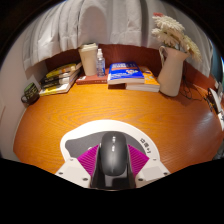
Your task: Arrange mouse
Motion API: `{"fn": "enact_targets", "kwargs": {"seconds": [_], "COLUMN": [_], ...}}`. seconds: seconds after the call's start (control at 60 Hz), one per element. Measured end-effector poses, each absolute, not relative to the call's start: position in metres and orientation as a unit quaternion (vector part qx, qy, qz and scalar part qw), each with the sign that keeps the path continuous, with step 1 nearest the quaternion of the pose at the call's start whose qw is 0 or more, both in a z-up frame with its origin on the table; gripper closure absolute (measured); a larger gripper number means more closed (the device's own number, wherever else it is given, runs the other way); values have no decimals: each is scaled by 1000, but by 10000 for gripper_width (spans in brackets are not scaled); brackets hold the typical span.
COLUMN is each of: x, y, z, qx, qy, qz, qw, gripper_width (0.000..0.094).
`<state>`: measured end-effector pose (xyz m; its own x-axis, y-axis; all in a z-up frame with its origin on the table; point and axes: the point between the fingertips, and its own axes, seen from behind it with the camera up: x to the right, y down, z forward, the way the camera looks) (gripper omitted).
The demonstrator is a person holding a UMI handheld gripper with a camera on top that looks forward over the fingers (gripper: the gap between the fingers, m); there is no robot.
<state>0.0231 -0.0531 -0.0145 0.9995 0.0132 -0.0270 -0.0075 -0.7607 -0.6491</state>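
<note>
A black computer mouse (pixel 112 159) sits between the two magenta pads (pixel 92 160) of my gripper (pixel 113 162), its nose pointing away from me. Both pads press against its sides, so the fingers are shut on it. Beneath and around the mouse lies a white rounded mouse mat (pixel 82 138) on the brown wooden desk (pixel 60 115). Whether the mouse rests on the mat or hangs just above it cannot be told.
At the back of the desk stand a stack of books (pixel 60 77), a white box (pixel 89 58), a small bottle (pixel 101 65), a blue book (pixel 132 74) and a white vase with dried flowers (pixel 172 62). White curtains hang behind.
</note>
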Motion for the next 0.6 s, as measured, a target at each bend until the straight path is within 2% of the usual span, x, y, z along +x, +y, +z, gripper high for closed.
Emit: {"fn": "enact_targets", "kwargs": {"seconds": [0.15, 0.183, 0.233, 0.267, 0.417, 0.6], "x": [22, 19, 10, 7, 6, 3], "y": [-51, -51, -51, -51, -59, -99], "z": [-15, -15, -13, -10, 28, 115], "qx": [-939, -939, -941, -941, -936, -918], "qy": [9, 10, 9, 10, 4, 6], "qz": [13, 16, 31, 37, 17, -3], "qw": [344, 343, 337, 335, 351, 396], "gripper_width": [418, 363, 212, 152, 153, 153]}}
